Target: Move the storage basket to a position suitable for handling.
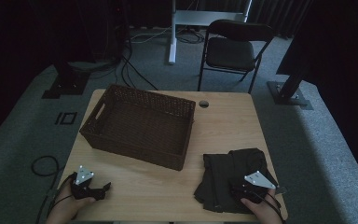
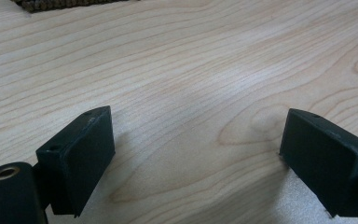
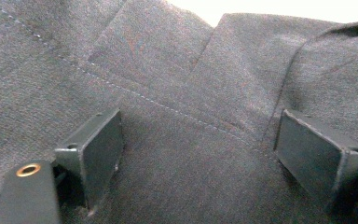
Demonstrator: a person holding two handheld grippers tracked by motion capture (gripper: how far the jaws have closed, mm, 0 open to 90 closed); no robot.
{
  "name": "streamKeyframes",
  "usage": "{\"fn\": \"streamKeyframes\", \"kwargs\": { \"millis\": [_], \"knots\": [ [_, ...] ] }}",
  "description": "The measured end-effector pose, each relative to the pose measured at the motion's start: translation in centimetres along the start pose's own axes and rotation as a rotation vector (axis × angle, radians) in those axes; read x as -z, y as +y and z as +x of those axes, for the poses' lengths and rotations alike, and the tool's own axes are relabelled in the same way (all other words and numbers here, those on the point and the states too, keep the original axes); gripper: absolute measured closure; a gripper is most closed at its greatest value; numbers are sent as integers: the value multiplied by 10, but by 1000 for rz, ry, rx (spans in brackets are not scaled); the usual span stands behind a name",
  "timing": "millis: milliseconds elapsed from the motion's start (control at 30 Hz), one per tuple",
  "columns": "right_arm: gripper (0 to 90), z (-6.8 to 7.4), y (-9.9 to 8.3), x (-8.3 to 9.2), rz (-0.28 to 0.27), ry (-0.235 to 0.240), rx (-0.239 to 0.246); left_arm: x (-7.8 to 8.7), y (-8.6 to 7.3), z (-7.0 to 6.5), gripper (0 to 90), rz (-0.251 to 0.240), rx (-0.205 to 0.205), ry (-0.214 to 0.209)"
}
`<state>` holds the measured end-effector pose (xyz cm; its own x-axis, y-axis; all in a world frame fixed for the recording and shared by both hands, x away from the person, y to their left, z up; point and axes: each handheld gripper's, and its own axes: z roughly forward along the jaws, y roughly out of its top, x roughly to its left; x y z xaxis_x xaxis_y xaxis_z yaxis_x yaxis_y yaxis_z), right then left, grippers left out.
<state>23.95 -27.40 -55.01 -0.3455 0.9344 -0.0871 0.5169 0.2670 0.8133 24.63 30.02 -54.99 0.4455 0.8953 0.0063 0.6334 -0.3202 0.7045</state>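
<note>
Left gripper: rests low over the near left corner of the light wooden table, held by the person's left hand. In the left gripper view its jaws stand wide apart over bare wood grain, with nothing between them and nothing gripped.

Dark brown woven wicker basket: rectangular, with a handle slot in its left end wall. It sits on the left half of the table, beyond the left gripper and well apart from it. Its near right corner lies near the garment without touching it.

Dark grey folded cloth garment: lies flat on the near right part of the table, just short of the near edge. The right gripper view shows its stitched seams and overlapping folds.

Right gripper: sits directly over the garment, held by the person's right hand. Its jaws stand wide, both tips low against the fabric, which lies flat between them and is not pinched.
</note>
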Motion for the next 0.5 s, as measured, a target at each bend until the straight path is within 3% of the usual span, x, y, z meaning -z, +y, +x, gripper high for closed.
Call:
{"fn": "streamKeyframes", "kwargs": {
  "millis": [333, 433, 500],
  "knots": [
    [135, 0, 1, 2, -9, 14, 7, 3, -2, 7, 122, 0, -9, -4],
    [134, 0, 7, 4, -20, 15, -25, 6, -1, 11, 126, -6, -5, 1],
    [128, 2, 11, 6, -32, 20, -22, 9, 1, 14, 128, -22, 5, -7]
  ]
}}
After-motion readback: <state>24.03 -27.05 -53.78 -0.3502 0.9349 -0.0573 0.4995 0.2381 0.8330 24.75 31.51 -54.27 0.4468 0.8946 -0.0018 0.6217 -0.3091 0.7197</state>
